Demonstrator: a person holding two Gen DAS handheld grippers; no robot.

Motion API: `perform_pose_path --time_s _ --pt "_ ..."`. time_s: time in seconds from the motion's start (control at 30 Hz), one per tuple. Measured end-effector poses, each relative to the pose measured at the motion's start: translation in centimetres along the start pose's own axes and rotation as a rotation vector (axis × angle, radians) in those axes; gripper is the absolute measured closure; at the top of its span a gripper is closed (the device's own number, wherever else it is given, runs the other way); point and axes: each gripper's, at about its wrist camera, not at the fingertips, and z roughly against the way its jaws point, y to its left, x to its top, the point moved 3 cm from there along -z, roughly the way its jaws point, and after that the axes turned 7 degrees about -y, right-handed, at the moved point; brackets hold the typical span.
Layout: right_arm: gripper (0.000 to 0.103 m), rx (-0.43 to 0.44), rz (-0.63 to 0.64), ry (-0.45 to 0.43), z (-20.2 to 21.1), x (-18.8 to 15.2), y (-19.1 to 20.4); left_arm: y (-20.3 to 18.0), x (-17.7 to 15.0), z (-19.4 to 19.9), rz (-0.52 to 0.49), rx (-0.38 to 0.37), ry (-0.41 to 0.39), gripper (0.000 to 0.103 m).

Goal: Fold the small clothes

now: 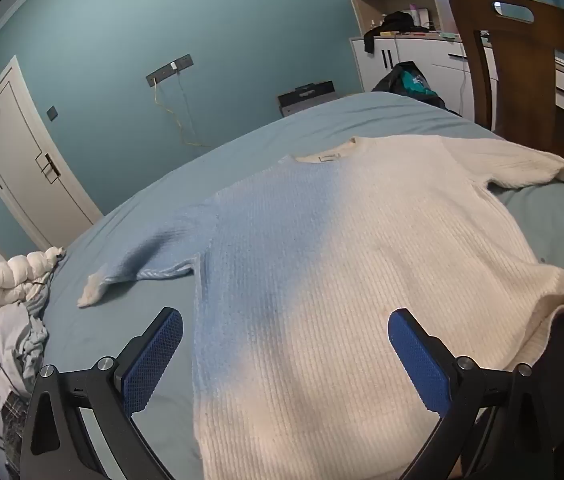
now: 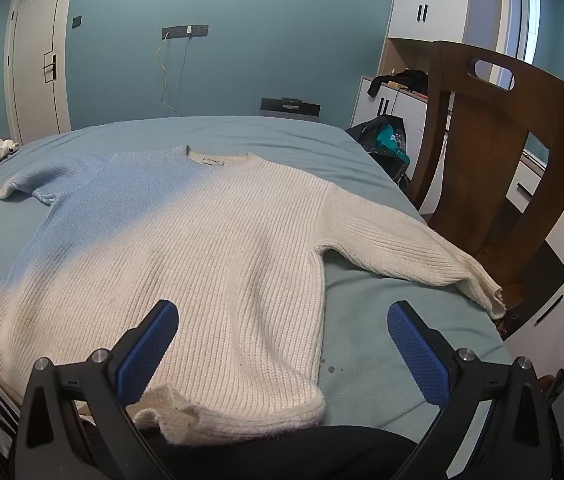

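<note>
Sweater, one, lies flat on the bed, hem at its near edge. I hold my left claw and right claw both wide open, empty.

Black left gripper and right gripper — blue textured jaws, silver screws.

A knitted sweater, cream shading to pale blue on its left side, lies spread flat on a bed with a blue sheet, neckline away from the camera, both sleeves extended outward. The left gripper hangs above the sweater's lower portion, blue-padded fingers wide apart, nothing between them. A heap of white and grey clothing sits at the bed's left edge. A wooden chair stands beyond the bed at right. A white door is closed.
</note>
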Motion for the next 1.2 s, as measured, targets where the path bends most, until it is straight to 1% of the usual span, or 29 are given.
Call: perform_pose_path --time_s 0.27,0.3,0.5,1.2 --pt "0.001 -0.002 0.001 -0.001 0.03 0.00 0.01 -0.54 0.06 0.16 0.002 -0.003 0.000 0.000" --pt "0.001 -0.001 0.000 -0.001 0.04 0.01 -0.01 -0.01 -0.10 -0.03 0.013 -0.011 0.003 0.000" --pt "0.001 -0.005 0.006 -0.004 0.09 0.00 0.15 0.28 0.01 -0.07 0.016 -0.012 0.001 0.000" --pt "0.001 -0.006 0.008 -0.006 0.10 0.02 0.08 0.26 0.00 0.15 0.014 -0.012 -0.001 0.000"
